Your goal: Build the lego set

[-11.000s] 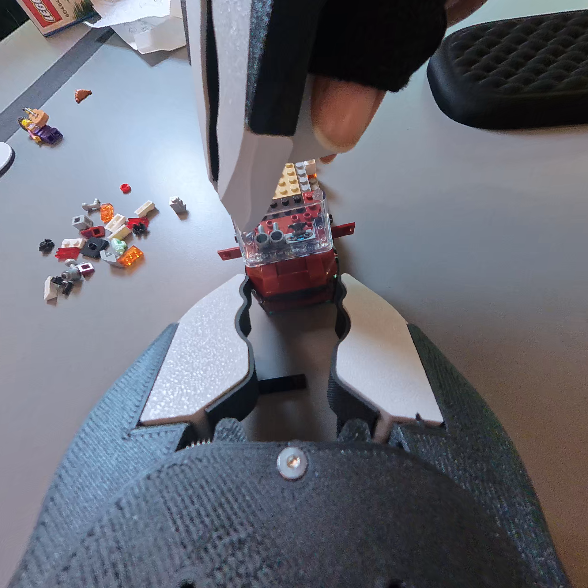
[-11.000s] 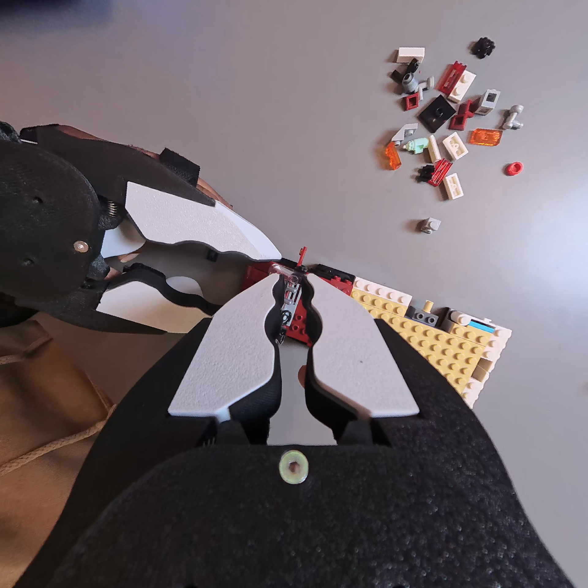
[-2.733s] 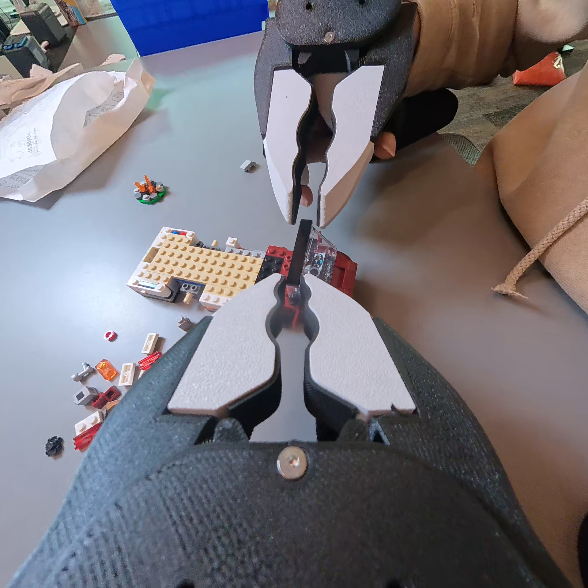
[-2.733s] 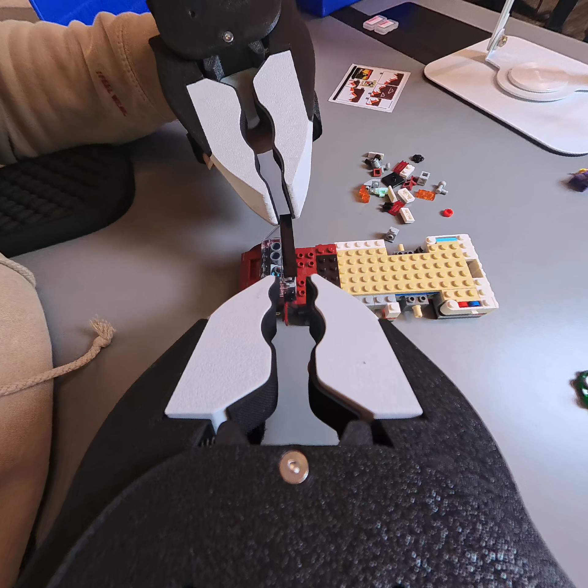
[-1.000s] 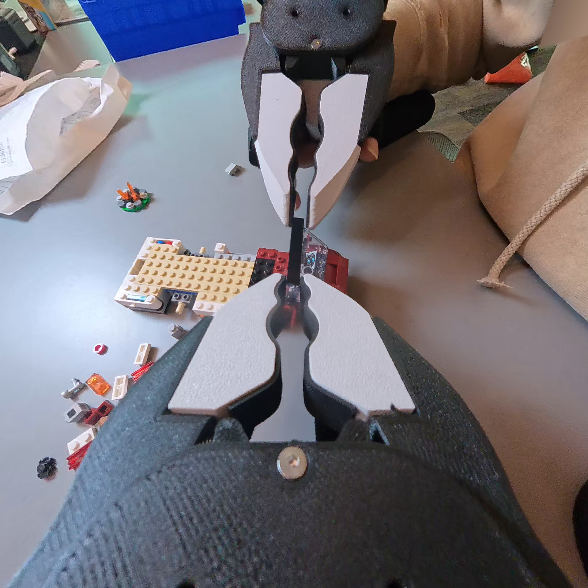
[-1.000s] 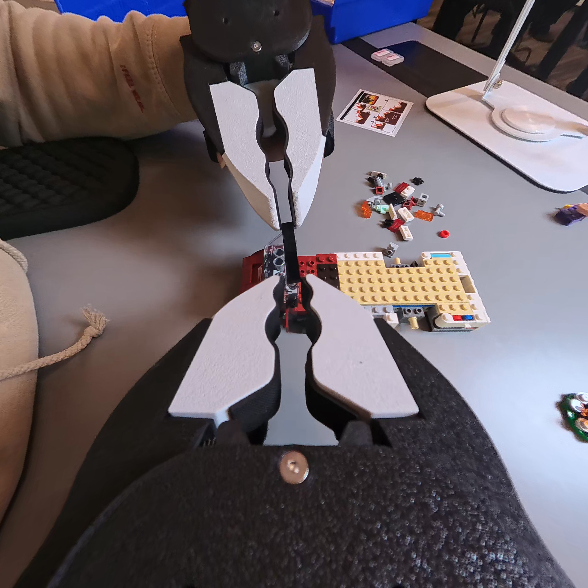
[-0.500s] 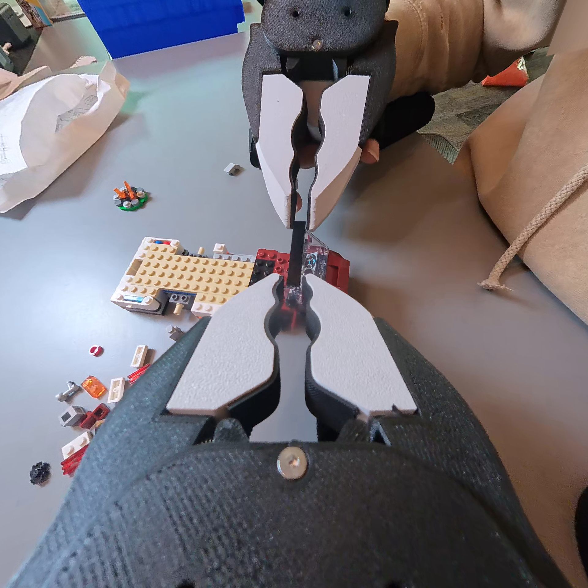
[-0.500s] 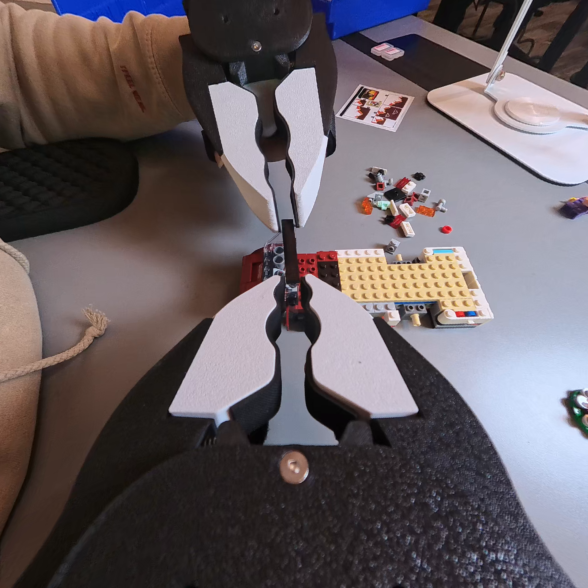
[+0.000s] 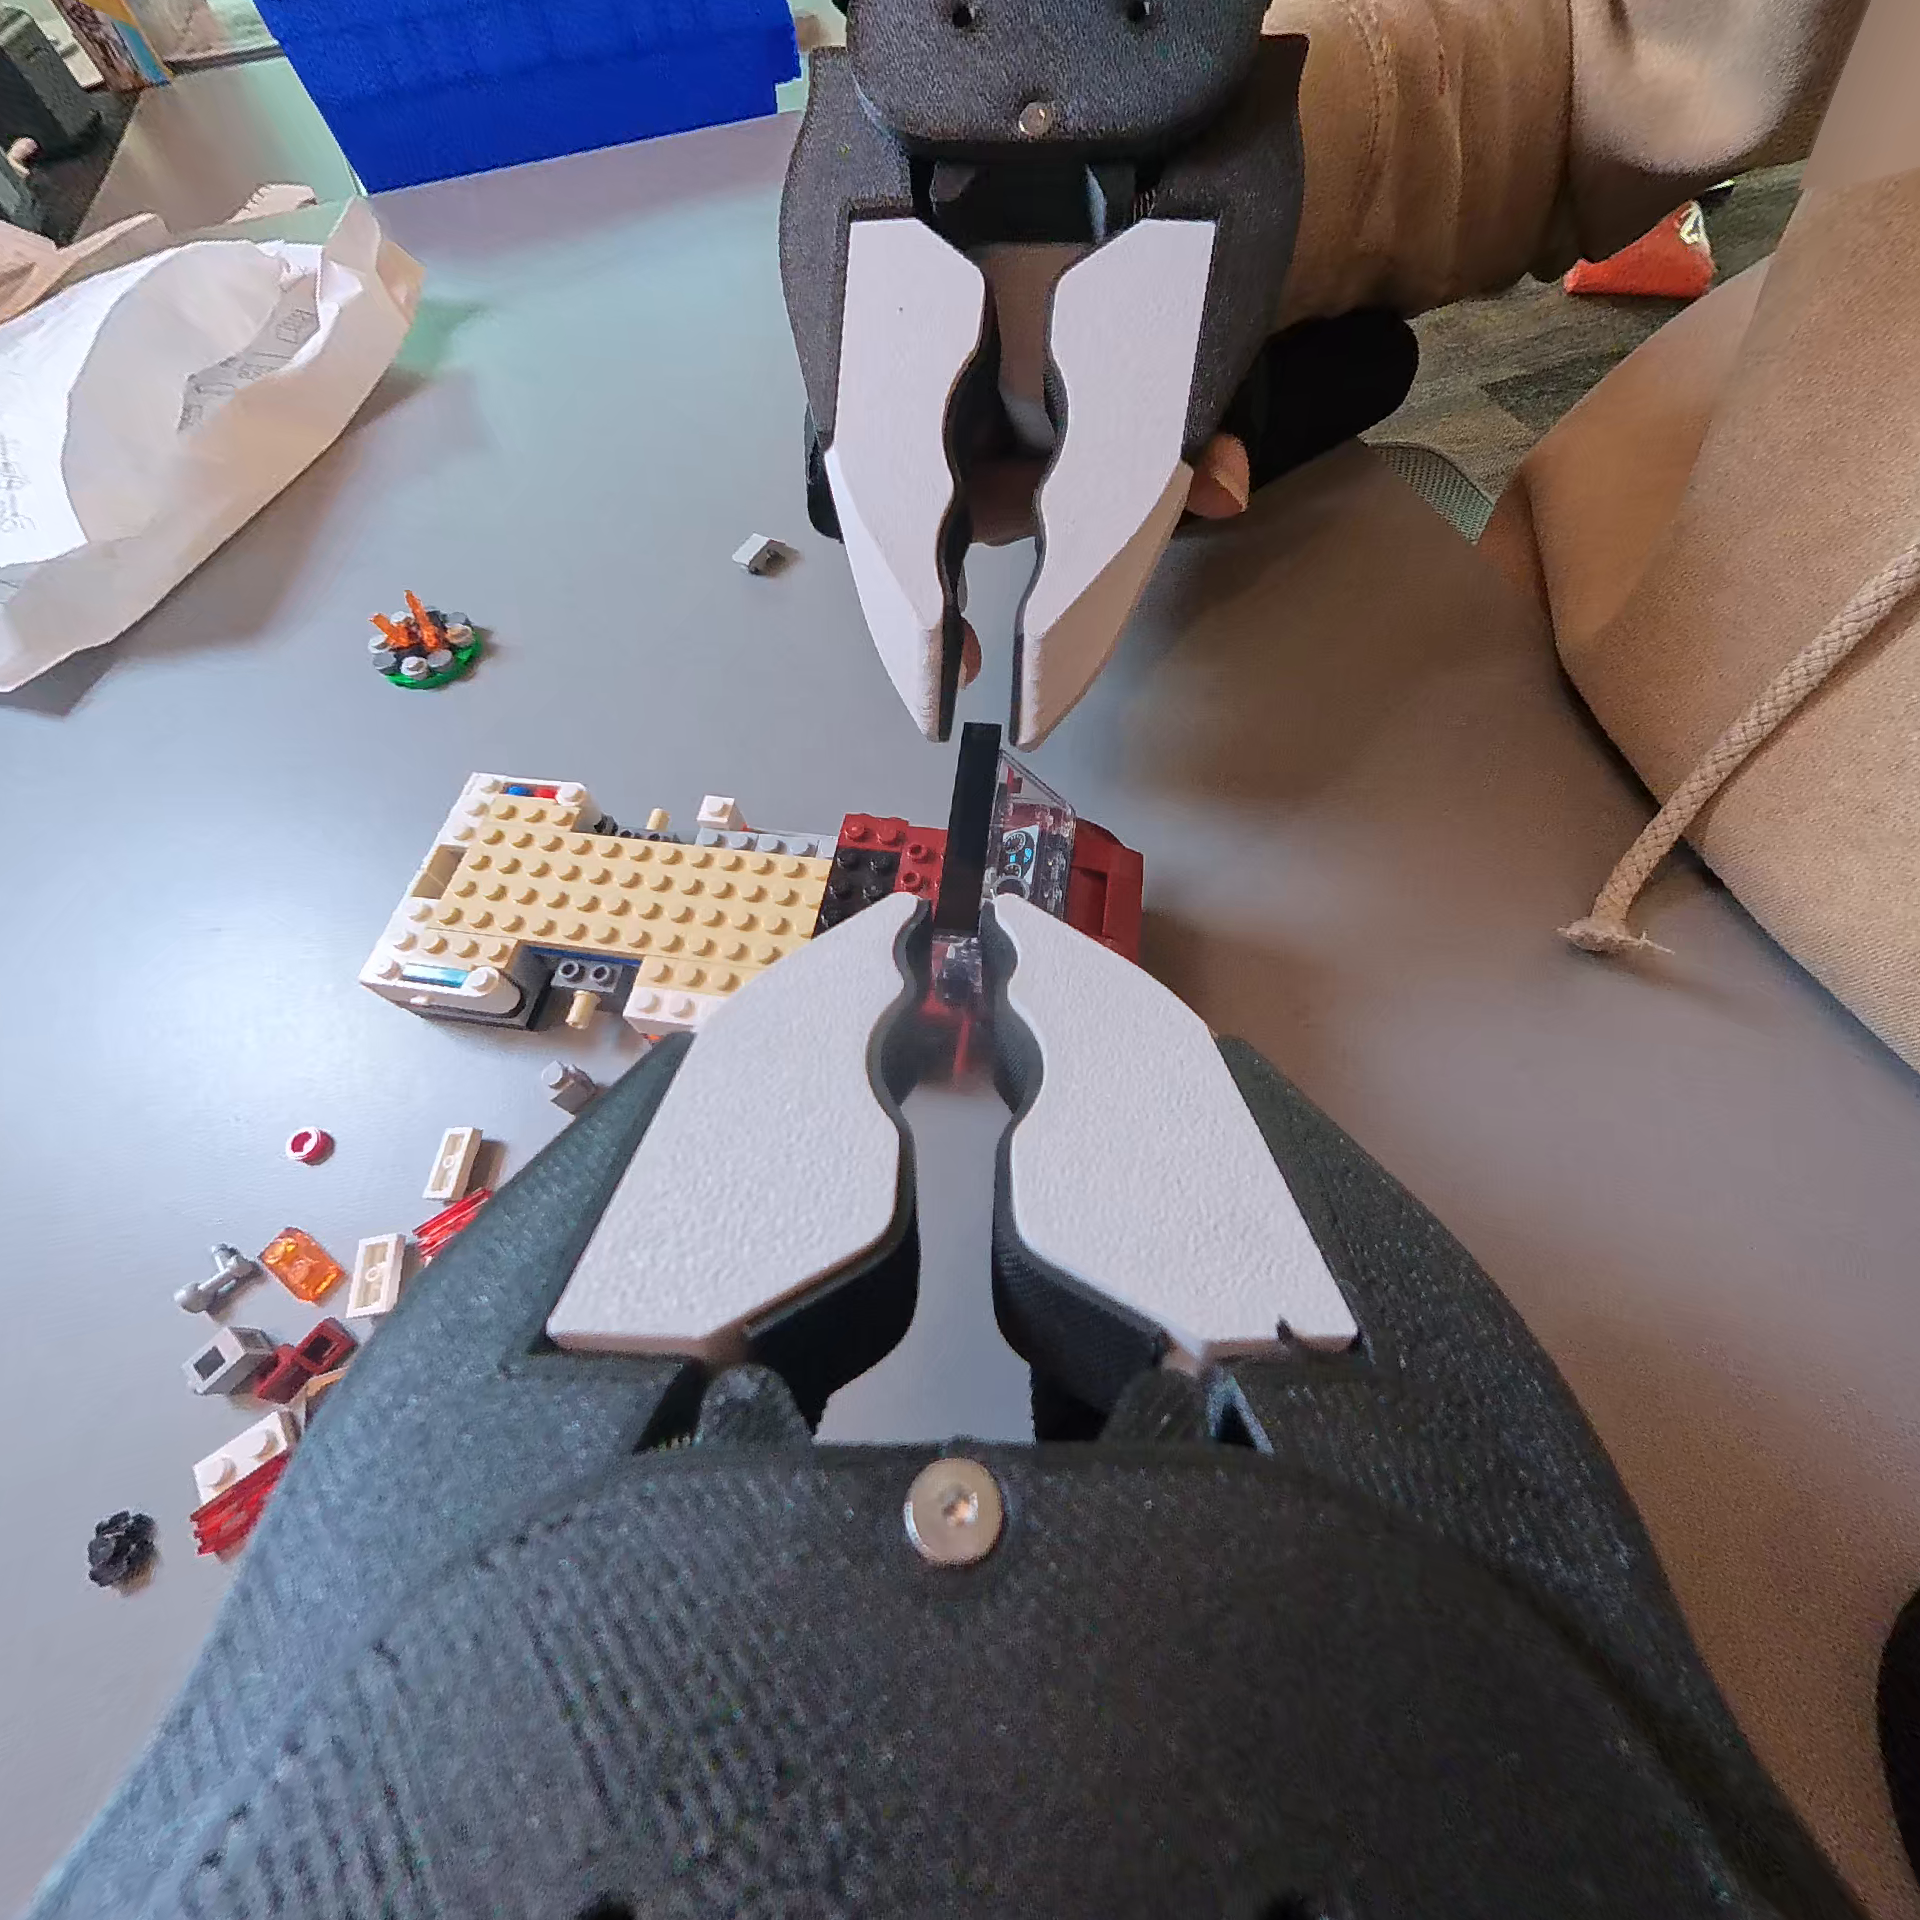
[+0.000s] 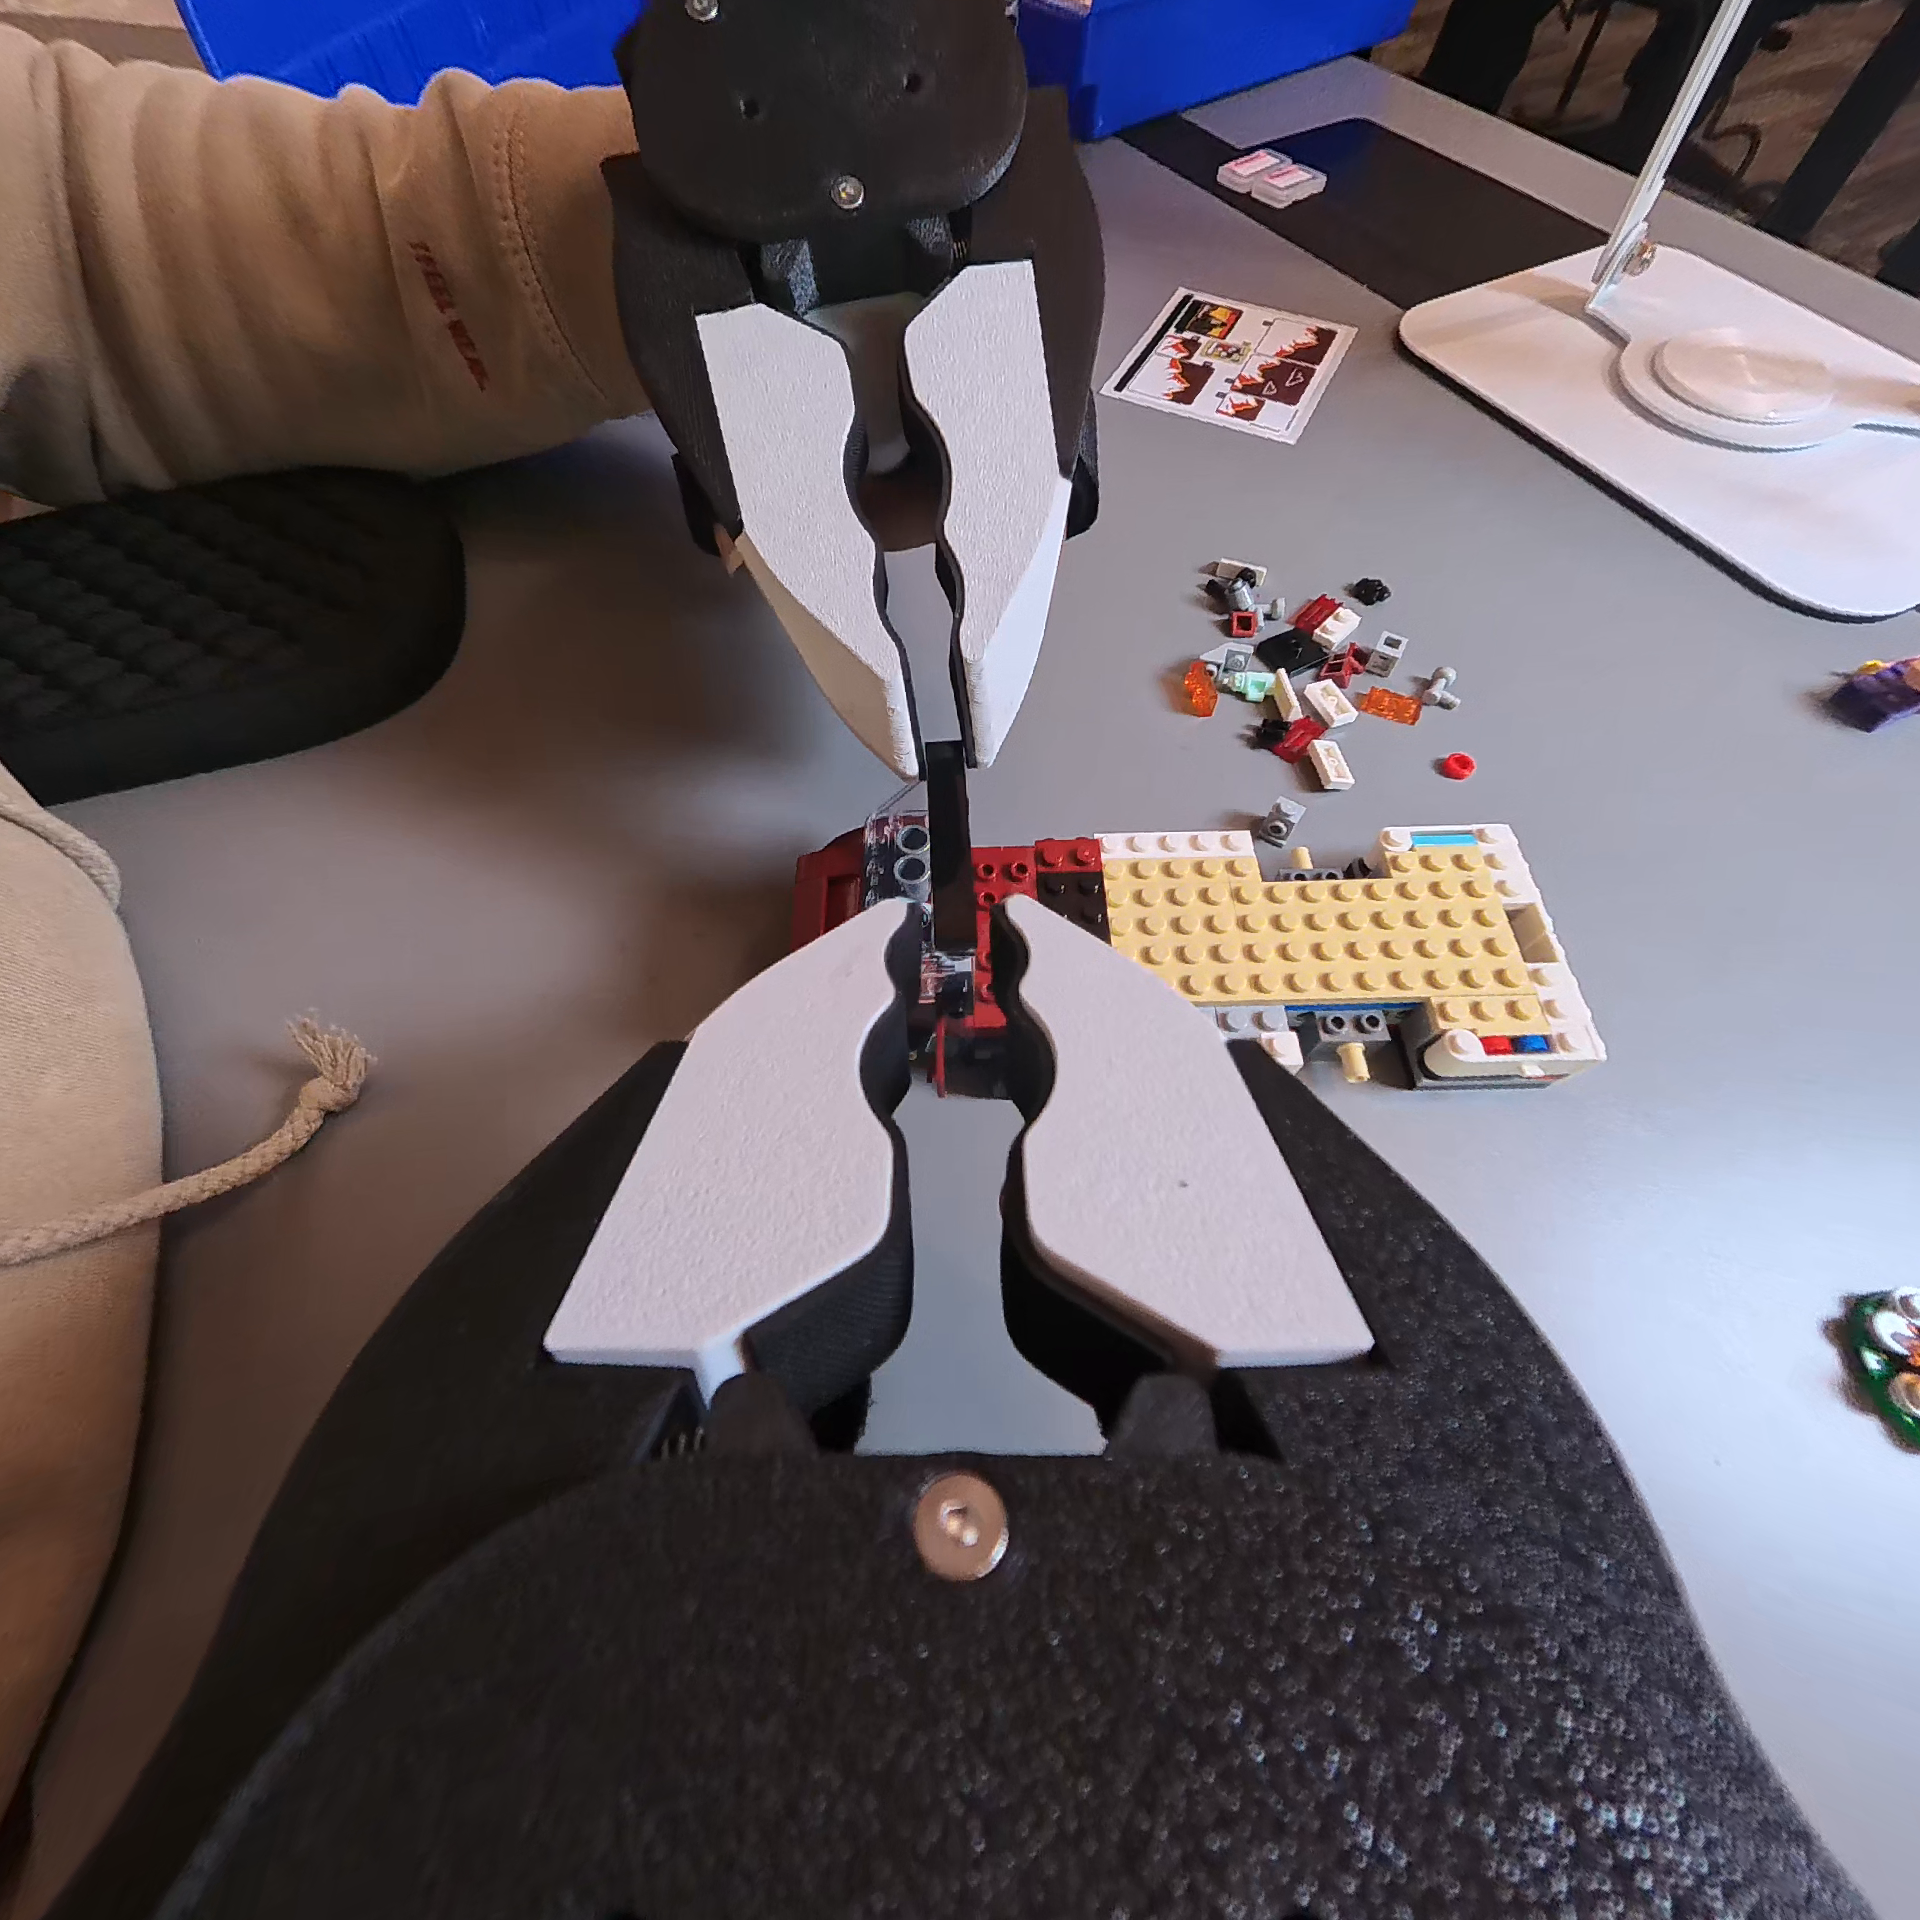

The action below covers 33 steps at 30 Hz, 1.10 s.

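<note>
While the left gripper [image 9: 954,920] pinches 1 end of the thin black plastic strip [image 9: 971,821], the right gripper [image 10: 951,920] stands slightly spread around the other end. The strip bridges the 2 grippers over the red end of the tan-and-red brick model [image 9: 623,894] on the grey table [image 9: 1351,935].

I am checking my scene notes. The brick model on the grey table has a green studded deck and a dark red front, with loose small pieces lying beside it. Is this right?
Not quite: the deck of the brick model is tan, not green, as the right wrist view shows. The dark red front, the grey table and the loose small pieces beside it are as you wrote.
</note>
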{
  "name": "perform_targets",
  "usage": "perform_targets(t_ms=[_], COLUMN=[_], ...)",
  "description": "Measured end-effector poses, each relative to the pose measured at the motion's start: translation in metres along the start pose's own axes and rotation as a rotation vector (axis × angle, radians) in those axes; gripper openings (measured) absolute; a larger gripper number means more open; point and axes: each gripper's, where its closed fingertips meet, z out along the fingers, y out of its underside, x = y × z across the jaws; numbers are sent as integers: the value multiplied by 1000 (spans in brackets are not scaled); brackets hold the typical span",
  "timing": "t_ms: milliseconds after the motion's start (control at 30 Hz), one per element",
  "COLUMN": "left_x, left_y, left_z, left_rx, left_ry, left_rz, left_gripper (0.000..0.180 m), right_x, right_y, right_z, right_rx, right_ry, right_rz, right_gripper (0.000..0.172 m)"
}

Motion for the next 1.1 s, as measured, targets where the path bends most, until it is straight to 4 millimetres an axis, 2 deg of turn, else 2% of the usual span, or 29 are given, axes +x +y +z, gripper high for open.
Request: perform_targets(t_ms=[100, 867, 1100], left_x=[0, 3, -1], left_y=[0, -6, -7], left_z=[0, 0, -4], left_rx=[1, 73, 93], left_ry=[1, 57, 45], left_rz=[-2, -102, -127], left_gripper=[8, 14, 13], right_x=[1, -1, -1], right_y=[2, 4, 3], right_z=[2, 2, 2], right_rx=[-11, -42, -51], right_ry=[2, 55, 66], right_rz=[4, -62, -81], right_gripper=[8, 8, 8])
